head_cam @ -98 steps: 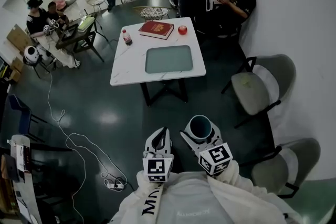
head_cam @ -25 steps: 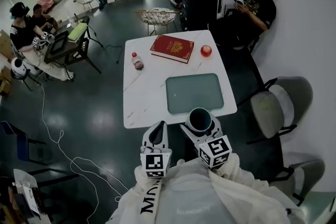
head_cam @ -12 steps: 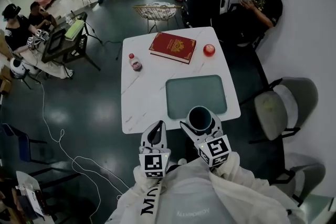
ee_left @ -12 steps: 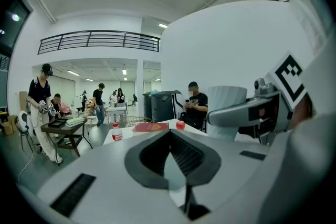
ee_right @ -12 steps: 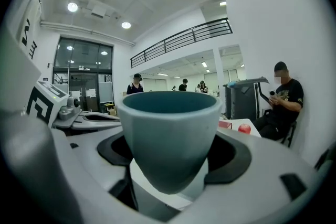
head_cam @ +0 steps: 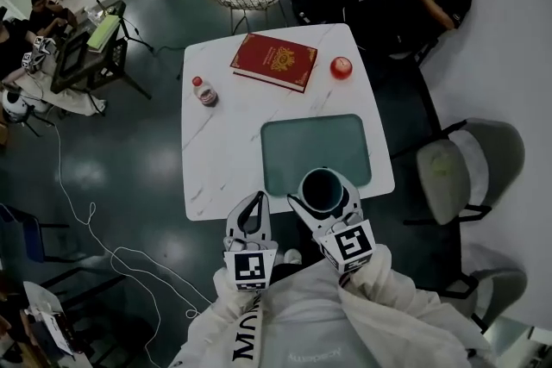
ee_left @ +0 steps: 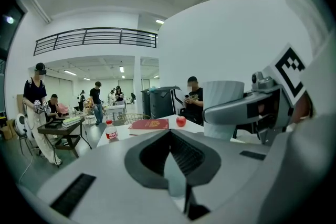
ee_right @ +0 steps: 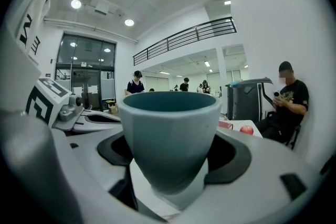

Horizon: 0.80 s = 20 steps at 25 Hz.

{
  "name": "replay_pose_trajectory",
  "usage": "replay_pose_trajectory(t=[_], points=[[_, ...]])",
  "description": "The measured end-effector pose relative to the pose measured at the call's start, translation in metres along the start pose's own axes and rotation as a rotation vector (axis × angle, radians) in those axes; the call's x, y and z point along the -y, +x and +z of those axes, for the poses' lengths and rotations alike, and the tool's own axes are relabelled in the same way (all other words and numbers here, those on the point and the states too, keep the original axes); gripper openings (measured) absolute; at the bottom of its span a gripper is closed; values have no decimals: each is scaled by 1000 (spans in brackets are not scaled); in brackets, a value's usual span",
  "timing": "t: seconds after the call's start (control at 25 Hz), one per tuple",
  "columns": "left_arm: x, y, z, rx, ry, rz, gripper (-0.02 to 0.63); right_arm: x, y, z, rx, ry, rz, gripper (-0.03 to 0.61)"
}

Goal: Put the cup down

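Above the table (head_cam: 216, 159) edge, right tongs (head_cam: 323, 199) clasp the cup (head_cam: 321, 188) upright.

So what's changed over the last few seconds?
The person has walked up to the table, so the cup, gripped throughout by the right gripper, now hangs at the table's near edge, by the tray. The left gripper stays shut and empty; book, apple and bottle have not moved.
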<state>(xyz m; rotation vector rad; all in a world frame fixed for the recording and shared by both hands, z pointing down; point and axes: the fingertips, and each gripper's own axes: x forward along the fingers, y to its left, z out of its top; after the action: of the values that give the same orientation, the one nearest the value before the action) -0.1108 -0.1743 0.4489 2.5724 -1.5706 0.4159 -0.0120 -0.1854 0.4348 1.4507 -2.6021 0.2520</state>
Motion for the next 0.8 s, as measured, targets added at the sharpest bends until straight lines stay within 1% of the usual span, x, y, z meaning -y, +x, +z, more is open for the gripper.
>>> replay_pose_trajectory(t=[0.24, 0.36, 0.48, 0.64, 0.8], points=[[-9, 20, -14, -20, -13, 20, 11, 20, 20, -1, -2, -15, -14, 380], [-14, 30, -23, -34, -25, 31, 11, 27, 30, -12, -21, 4, -19, 380], [-17, 44, -31, -41, -33, 36, 11, 33, 43, -22, -20, 8, -1, 380], [-18, 63, -41, -58, -19, 30, 11, 45, 59, -25, -36, 7, -10, 380], [-21, 81, -37, -9, -12, 34, 11, 48, 74, -32, -17, 19, 30, 380]])
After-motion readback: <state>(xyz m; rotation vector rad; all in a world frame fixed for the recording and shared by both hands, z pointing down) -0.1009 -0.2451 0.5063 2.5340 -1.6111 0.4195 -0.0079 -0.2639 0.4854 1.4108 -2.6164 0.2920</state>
